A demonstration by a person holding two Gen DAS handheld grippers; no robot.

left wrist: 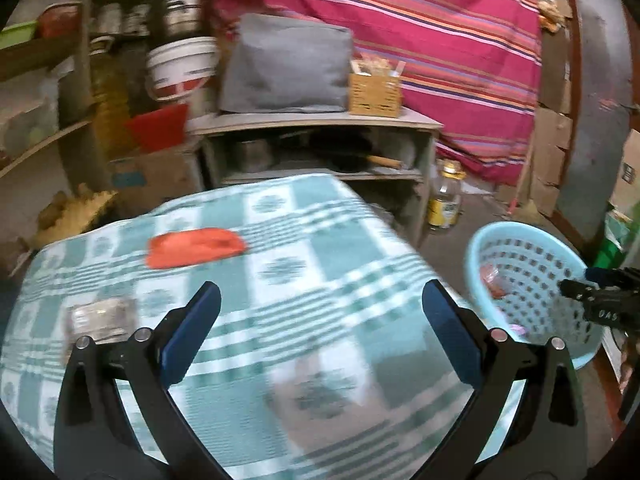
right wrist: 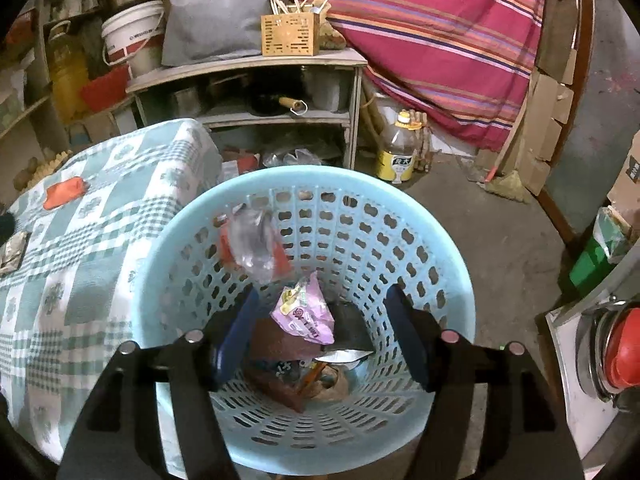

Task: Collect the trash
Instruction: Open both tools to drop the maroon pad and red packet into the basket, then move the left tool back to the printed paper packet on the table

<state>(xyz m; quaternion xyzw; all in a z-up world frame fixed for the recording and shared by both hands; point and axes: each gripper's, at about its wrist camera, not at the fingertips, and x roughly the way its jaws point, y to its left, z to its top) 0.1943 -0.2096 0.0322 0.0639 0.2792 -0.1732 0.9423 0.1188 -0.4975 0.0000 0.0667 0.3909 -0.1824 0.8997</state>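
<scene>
While both grippers' fingers gape wide | checked tablecloth (left wrist: 304,240) bears orange wrapper (left wrist: 196,247) | blue basket (right wrist: 448,256) on concrete floor (right wrist: 500,248)

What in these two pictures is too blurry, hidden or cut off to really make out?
- Silvery wrapper on the table: blurred in the left wrist view, cut by the edge in the right.
- Basket bottom: trash piled up, partly behind the right gripper.
- Red-topped item: cut off by the frame.
</scene>
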